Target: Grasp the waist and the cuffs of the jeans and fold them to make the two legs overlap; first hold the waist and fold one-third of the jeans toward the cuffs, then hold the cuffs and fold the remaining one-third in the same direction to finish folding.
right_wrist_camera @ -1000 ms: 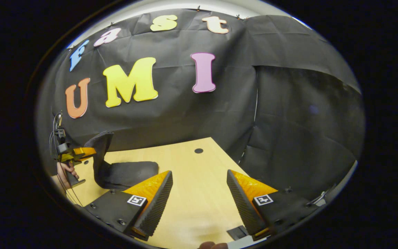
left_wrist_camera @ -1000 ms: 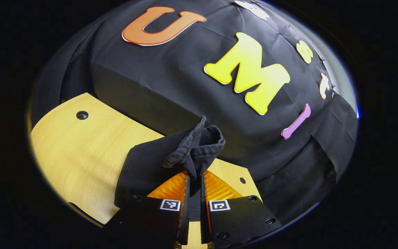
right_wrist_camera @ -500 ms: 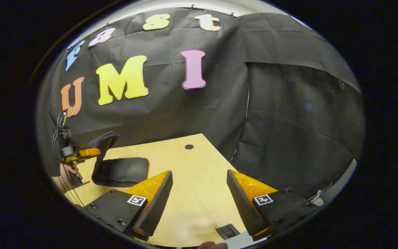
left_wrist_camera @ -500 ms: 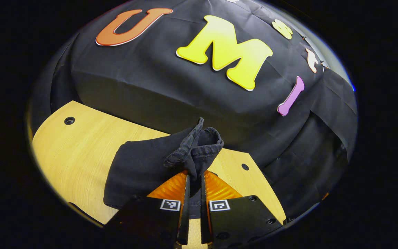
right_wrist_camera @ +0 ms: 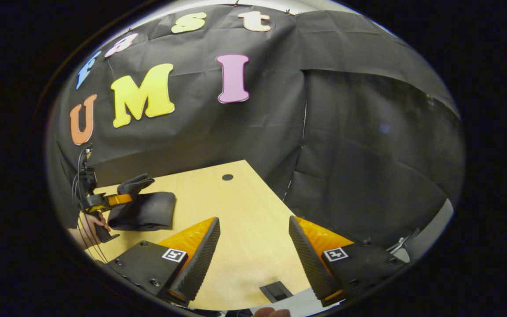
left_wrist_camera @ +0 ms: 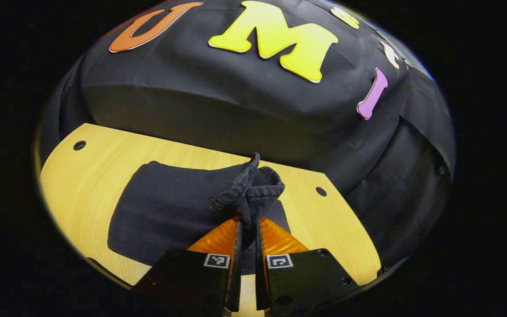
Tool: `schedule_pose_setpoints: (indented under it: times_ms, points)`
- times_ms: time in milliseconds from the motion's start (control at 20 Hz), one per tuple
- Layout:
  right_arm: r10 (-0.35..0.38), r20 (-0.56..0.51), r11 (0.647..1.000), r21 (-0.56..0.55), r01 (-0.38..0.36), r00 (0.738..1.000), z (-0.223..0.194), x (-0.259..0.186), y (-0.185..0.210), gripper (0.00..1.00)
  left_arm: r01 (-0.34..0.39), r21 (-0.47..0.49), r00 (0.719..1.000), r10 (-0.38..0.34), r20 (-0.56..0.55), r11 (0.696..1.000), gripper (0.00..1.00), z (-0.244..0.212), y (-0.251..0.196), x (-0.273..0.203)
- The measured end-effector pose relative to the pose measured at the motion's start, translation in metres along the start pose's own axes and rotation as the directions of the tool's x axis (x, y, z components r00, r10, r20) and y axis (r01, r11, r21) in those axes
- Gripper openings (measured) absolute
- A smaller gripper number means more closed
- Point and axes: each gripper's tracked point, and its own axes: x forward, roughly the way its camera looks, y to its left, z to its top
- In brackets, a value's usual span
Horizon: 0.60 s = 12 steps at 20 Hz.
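Dark jeans [left_wrist_camera: 170, 209] lie folded on the wooden table [left_wrist_camera: 90, 171], and their bunched cuffs [left_wrist_camera: 253, 187] rise between the jaws of my left gripper [left_wrist_camera: 247, 226], which is shut on them just above the folded stack. In the right gripper view the jeans [right_wrist_camera: 145, 211] show at the far left, with the left gripper [right_wrist_camera: 121, 199] clamped on the cuffs and a hand [right_wrist_camera: 87, 225] holding it. My right gripper [right_wrist_camera: 253, 246] stands open over bare table, well to the right of the jeans, with nothing between its fingers.
The table [right_wrist_camera: 236, 211] has small round holes [left_wrist_camera: 79, 145] [left_wrist_camera: 321, 191] [right_wrist_camera: 227, 177] near its far corners and a dark rectangular slot [right_wrist_camera: 276, 291] near the front. Black cloth walls close in behind and to the right of the table.
My left gripper has lowered the cuffs over the folded jeans, so the raised fold now lies nearly flat. The right gripper stayed open and drifted a little away.
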Motion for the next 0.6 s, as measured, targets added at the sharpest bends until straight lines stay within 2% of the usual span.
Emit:
schedule_pose_setpoints:
  times_ms: [200, 250, 350, 550, 600]
  points:
    - [-0.009, -0.01, 1.0, -0.005, 0.009, 1.0, -0.001, 0.008, -0.004, 0.94, -0.028, 0.008, 0.999, 0.028, -0.031, 1.0, 0.17, -0.017, 0.002, 0.013]
    - [-0.007, -0.015, 1.0, -0.001, 0.007, 1.0, -0.002, 0.01, -0.004, 0.97, -0.03, 0.001, 0.999, 0.03, -0.039, 1.0, 0.17, -0.02, 0.002, 0.015]
    - [0.001, -0.022, 1.0, 0.009, -0.001, 1.0, -0.006, 0.012, -0.002, 0.95, -0.033, -0.022, 0.998, 0.031, -0.054, 0.999, 0.18, -0.028, 0.002, 0.018]
    - [0.024, -0.039, 1.0, 0.011, -0.024, 0.999, -0.015, 0.015, 0.006, 0.95, -0.033, -0.07, 0.998, 0.029, -0.059, 0.997, 0.23, -0.034, -0.001, 0.021]
    - [0.026, -0.04, 1.0, 0.013, -0.026, 0.999, -0.016, 0.016, 0.006, 0.95, -0.032, -0.076, 0.998, 0.027, -0.06, 0.997, 0.28, -0.035, -0.003, 0.02]
